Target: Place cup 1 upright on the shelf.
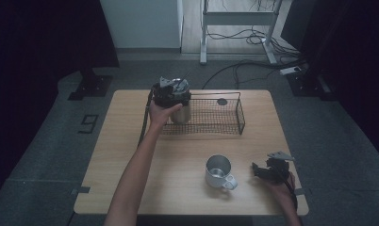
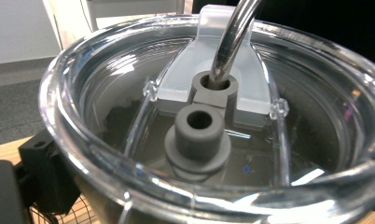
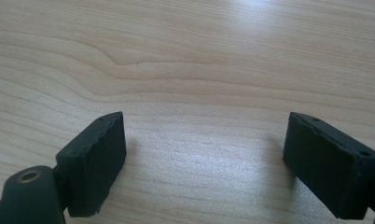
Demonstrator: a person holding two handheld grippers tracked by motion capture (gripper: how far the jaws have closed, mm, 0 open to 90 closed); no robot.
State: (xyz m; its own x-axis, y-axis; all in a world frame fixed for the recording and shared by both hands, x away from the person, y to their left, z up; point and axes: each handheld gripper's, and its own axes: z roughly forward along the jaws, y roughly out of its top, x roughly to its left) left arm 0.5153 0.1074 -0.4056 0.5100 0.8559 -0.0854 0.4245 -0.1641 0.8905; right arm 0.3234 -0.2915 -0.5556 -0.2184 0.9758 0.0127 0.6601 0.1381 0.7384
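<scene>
left gripper clamps tumbler at basket edge, right gripper spread

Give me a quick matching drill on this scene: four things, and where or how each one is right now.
Things:
1. tumbler
2. mug
3. wire basket
4. right tool

States:
A. low over bare wood, holding nothing
B. on the table's far side
C. clear lid, metal straw, held in the left tool
D. open side up near the front edge

Pairs: 1-C, 2-D, 3-B, 4-A
</scene>
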